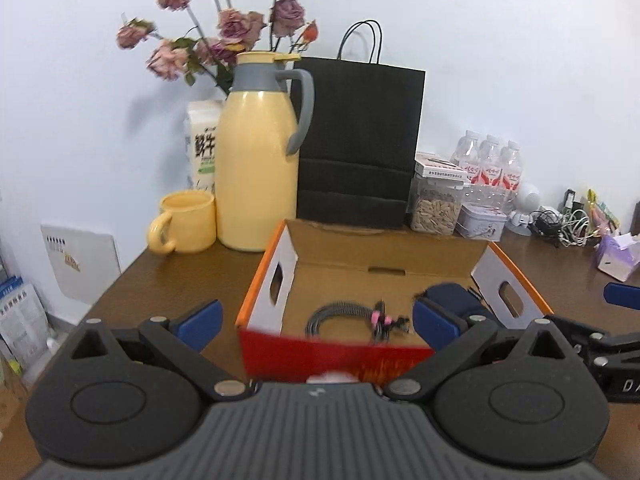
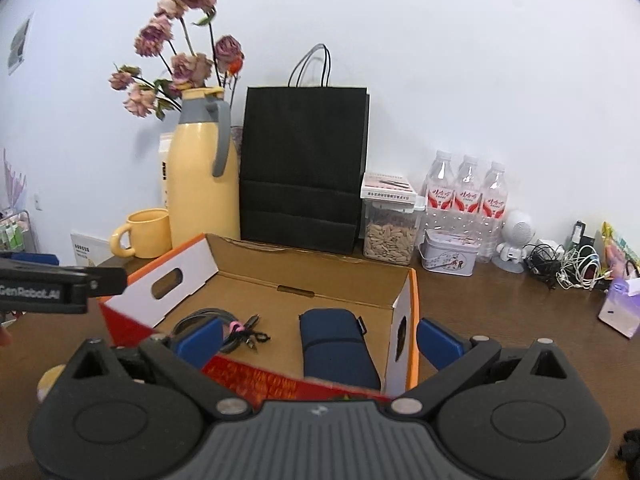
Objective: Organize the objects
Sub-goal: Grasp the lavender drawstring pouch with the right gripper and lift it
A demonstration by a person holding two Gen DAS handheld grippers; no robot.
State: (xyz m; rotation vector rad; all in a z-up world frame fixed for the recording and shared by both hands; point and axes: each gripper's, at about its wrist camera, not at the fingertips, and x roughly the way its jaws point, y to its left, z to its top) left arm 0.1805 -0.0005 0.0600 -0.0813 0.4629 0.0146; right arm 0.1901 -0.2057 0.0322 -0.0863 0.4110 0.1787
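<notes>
An open cardboard box [image 1: 384, 256] with orange rim and red front stands on the brown table; it also shows in the right wrist view [image 2: 320, 276]. Inside lie a coiled grey cable [image 1: 340, 316] with a pink tie and a dark blue pouch [image 2: 336, 344]; the cable [image 2: 224, 326] and the pouch [image 1: 456, 300] show in both views. My left gripper [image 1: 316, 326] is open and empty, in front of the box. My right gripper [image 2: 318, 340] is open and empty, its fingers straddling the box's near right corner.
Behind the box stand a yellow thermos jug [image 1: 258, 160], a yellow mug [image 1: 186, 222], a black paper bag [image 1: 360, 140], a seed jar [image 1: 436, 204], a small tin [image 2: 450, 256] and water bottles [image 2: 466, 192]. Tangled cables [image 2: 560, 264] and a tissue pack [image 2: 620, 312] lie right.
</notes>
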